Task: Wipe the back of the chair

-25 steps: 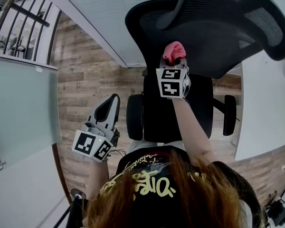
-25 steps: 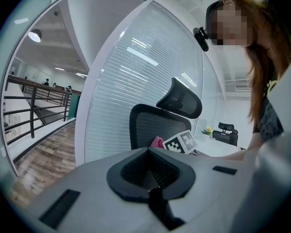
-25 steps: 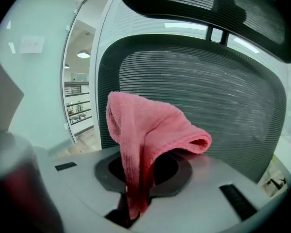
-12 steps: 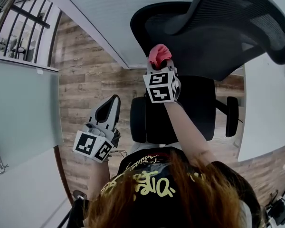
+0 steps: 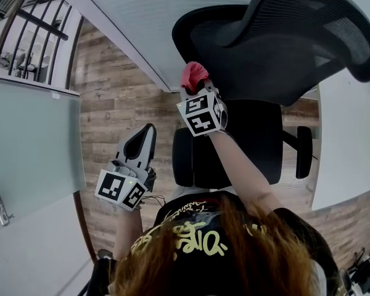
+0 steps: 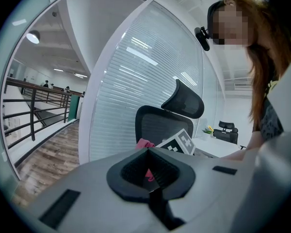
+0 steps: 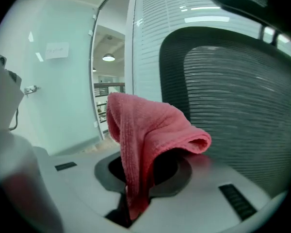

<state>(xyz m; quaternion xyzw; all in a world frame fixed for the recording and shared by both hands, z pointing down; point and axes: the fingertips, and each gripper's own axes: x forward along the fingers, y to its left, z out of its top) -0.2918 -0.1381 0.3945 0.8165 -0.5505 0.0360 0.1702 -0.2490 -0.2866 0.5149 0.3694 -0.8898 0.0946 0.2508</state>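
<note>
A black mesh office chair (image 5: 259,48) stands in front of me, its backrest (image 7: 242,106) filling the right of the right gripper view. My right gripper (image 5: 196,85) is shut on a pink cloth (image 5: 193,75), held at the backrest's left edge. The pink cloth (image 7: 145,135) drapes over the jaws, just beside the mesh. My left gripper (image 5: 142,142) hangs low at the left, away from the chair, jaws shut with nothing in them. In the left gripper view the chair (image 6: 157,123) and cloth (image 6: 144,143) show ahead.
A frosted glass wall (image 5: 129,17) runs behind the chair. A white desk (image 5: 348,140) lies at the right. A glass panel (image 5: 31,134) is at the left, above the wooden floor (image 5: 117,103). The chair's armrests (image 5: 303,150) stick out on both sides.
My right gripper with the pink cloth has slid leftward along the chair back, from near its middle to its left edge. The left gripper has stayed where it was.
</note>
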